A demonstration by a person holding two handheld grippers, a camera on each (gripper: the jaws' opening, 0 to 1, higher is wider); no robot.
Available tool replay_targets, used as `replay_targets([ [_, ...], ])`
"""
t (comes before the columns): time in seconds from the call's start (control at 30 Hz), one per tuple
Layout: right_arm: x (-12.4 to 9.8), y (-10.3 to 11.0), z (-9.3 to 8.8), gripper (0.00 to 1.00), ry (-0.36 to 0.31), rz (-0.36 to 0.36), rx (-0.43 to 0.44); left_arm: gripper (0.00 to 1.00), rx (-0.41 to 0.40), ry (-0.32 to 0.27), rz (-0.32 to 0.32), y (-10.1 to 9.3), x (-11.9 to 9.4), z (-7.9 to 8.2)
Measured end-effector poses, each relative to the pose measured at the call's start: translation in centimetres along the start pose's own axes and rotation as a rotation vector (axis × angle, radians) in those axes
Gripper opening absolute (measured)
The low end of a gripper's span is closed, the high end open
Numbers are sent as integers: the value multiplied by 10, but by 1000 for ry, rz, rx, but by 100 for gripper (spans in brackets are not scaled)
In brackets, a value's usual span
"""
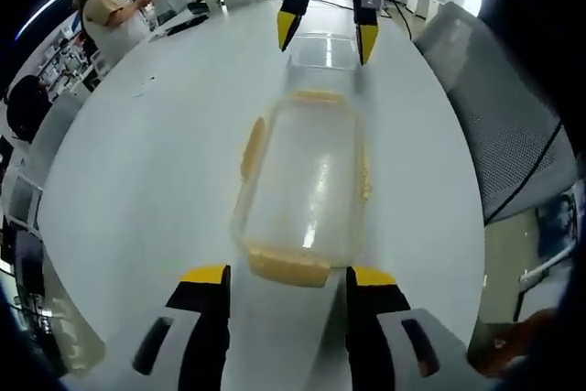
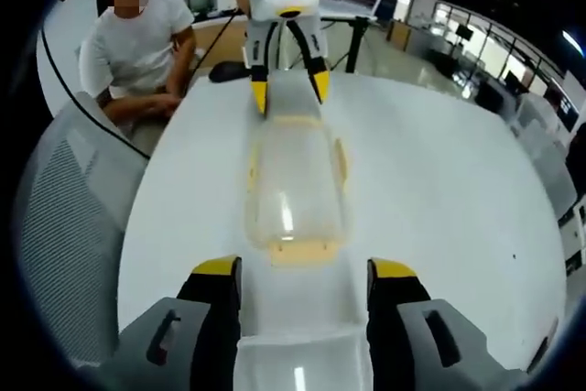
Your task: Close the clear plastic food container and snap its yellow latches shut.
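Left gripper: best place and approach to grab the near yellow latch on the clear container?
Probably take the near end latch, the yellow flap on the container's short end just ahead of the open left gripper. Come straight in along the container's long axis, jaws straddling the flap: it sticks out toward this gripper and looks narrower than the gap. The right gripper sits open at the far end.

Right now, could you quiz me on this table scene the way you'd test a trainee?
1. True or false: the clear container lies on the white table between the two tongs.
2. What colour are its latches?
A red
B yellow
C blue
3. Fill in: both the left tongs and the right tongs have their jaws ____.

Key: 1 true. 2 B. 3 open, and from each view the other tongs face it from the container's far end.
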State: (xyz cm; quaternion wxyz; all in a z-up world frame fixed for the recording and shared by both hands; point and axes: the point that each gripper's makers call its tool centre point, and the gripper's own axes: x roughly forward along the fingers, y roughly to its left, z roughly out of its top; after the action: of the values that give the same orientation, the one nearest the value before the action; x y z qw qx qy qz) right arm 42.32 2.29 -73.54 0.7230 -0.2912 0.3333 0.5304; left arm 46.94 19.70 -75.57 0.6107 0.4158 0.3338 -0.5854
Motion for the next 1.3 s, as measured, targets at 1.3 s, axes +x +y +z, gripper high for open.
replay_targets([
  [1.3,40,-1,-9,44,69,73,-49,37,110,-22,-136,-3,19,-4],
])
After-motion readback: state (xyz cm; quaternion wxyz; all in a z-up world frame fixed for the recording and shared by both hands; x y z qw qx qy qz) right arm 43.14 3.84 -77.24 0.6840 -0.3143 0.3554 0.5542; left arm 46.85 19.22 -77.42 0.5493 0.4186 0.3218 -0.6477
